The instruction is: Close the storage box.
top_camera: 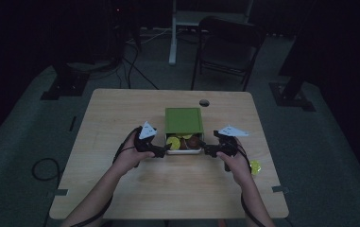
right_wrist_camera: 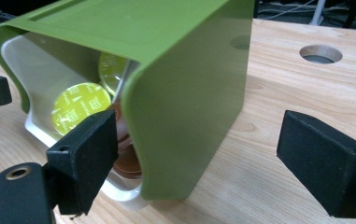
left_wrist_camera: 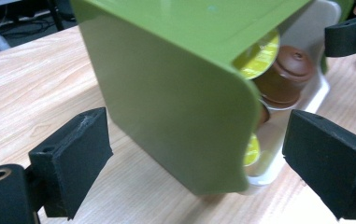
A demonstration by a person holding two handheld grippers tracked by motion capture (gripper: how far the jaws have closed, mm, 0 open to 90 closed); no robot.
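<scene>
Both grippers, left (top_camera: 164,151) and right (top_camera: 205,150), gape open holding nothing; I'd clamp the green box (top_camera: 183,120) centre-frame squarely, then slide the drawer (top_camera: 184,151) straight.

- Green box (top_camera: 183,119): one, on the table (top_camera: 121,118).
- White tray (top_camera: 185,151): one, part way out of the box.
- Yellow-topped capsules in the tray: at least two visible (right_wrist_camera: 81,107) (right_wrist_camera: 112,70); the exact total cannot be told.
- Brown capsules in the tray: at least two, one clear in the left gripper view (left_wrist_camera: 285,79), one low in the right gripper view (right_wrist_camera: 128,163).
- Loose yellow capsule (top_camera: 255,166): one, on the table.
- Grippers: two, left (top_camera: 161,152) and right (top_camera: 205,150), two black jaws each.
- Table hole (top_camera: 204,102): one.
- Chair (top_camera: 227,47): one, beyond the table.
</scene>
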